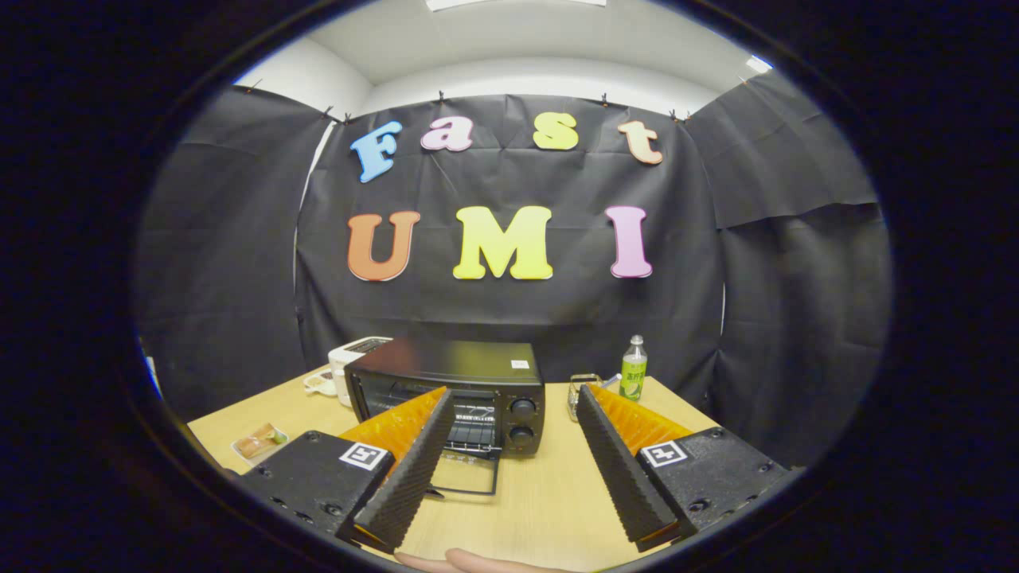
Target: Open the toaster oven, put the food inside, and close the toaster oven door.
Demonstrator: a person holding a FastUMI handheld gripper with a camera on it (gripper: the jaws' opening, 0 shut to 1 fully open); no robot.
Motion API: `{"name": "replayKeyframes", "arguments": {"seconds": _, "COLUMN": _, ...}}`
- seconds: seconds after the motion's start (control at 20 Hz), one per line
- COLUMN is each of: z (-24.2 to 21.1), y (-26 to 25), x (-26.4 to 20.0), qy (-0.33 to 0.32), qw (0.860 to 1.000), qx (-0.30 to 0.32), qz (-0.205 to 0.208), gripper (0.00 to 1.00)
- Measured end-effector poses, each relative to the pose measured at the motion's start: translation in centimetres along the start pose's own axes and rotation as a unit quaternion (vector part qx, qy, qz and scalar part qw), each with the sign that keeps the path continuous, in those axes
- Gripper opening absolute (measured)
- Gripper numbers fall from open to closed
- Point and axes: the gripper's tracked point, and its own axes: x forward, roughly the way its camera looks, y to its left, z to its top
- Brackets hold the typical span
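Wooden table spreads beneath the gripper, its fingers spread wide on nothing, the left one hiding part of the toaster oven with its door dropped open at centre, food lower left.

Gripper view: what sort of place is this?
Likely a staged recording booth, not a kitchen: black cloth walls around a wooden table holding a toaster oven, door down. The claw is open.
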Motion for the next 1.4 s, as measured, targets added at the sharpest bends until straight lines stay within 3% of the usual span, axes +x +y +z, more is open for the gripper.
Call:
{"name": "replayKeyframes", "arguments": {"seconds": 0.4, "z": 0.3, "y": 13.8, "x": 2.5, "qy": 0.037, "qw": 0.992, "qx": 0.068, "qz": 0.098, "gripper": 1.0}}
{"name": "replayKeyframes", "arguments": {"seconds": 0.55, "z": -0.7, "y": 19.0, "x": 2.6, "qy": 0.067, "qw": 0.982, "qx": 0.101, "qz": 0.145, "gripper": 1.0}}
{"name": "replayKeyframes", "arguments": {"seconds": 0.75, "z": -4.6, "y": 24.6, "x": 2.6, "qy": 0.164, "qw": 0.958, "qx": 0.122, "qz": 0.202, "gripper": 1.0}}
{"name": "replayKeyframes", "arguments": {"seconds": 0.85, "z": -6.4, "y": 27.3, "x": 1.8, "qy": 0.216, "qw": 0.935, "qx": 0.136, "qz": 0.247, "gripper": 0.99}}
{"name": "replayKeyframes", "arguments": {"seconds": 1.05, "z": -10.5, "y": 30.5, "x": 1.1, "qy": 0.313, "qw": 0.892, "qx": 0.163, "qz": 0.281, "gripper": 0.99}}
{"name": "replayKeyframes", "arguments": {"seconds": 1.4, "z": -15.2, "y": 34.4, "x": -1.3, "qy": 0.475, "qw": 0.768, "qx": 0.267, "qz": 0.336, "gripper": 0.93}}
